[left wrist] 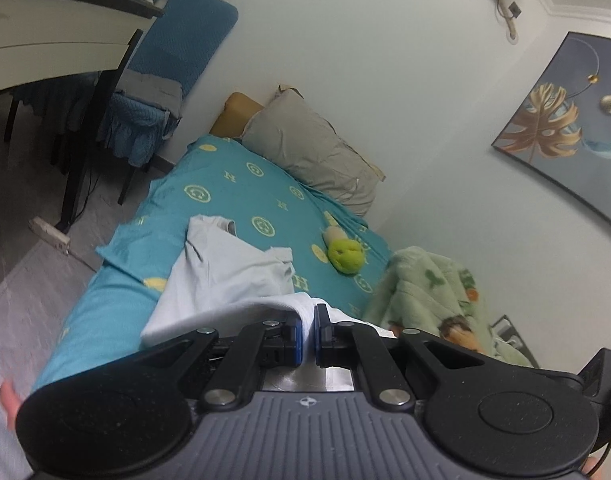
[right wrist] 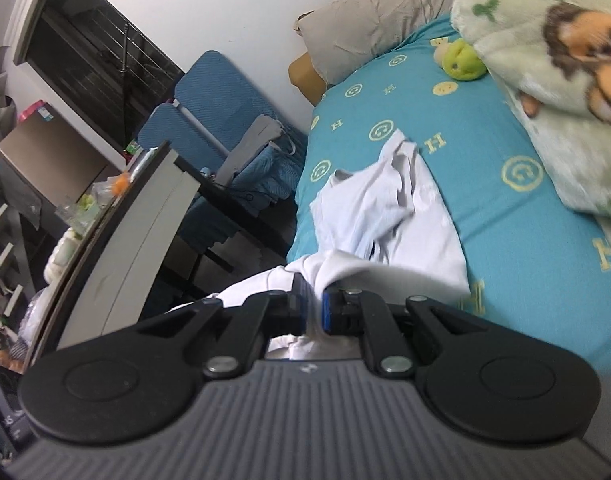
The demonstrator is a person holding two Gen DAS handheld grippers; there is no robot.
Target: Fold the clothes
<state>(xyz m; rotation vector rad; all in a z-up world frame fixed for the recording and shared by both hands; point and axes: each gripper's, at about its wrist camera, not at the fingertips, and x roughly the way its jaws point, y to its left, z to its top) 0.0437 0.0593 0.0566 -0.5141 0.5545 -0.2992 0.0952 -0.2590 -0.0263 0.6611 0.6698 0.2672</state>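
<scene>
A pale white shirt [left wrist: 225, 272] lies crumpled on the teal bed sheet [left wrist: 233, 188], its near hem lifted off the bed. My left gripper [left wrist: 308, 314] is shut on that hem, with the cloth pinched between the blue pads. In the right wrist view the same white shirt [right wrist: 401, 216] trails from the bed up to my right gripper [right wrist: 314, 300], which is shut on another bunch of its edge. The shirt's collar end rests on the sheet [right wrist: 517, 240] farther away. How the cloth runs under both grippers is hidden.
A grey pillow [left wrist: 317, 156] leans on the wall at the bed's head. A green plush toy [left wrist: 345, 254] and a green patterned blanket [left wrist: 437, 292] lie on the bed's wall side. A blue chair [right wrist: 225, 128] and a desk [right wrist: 137, 216] stand beside the bed.
</scene>
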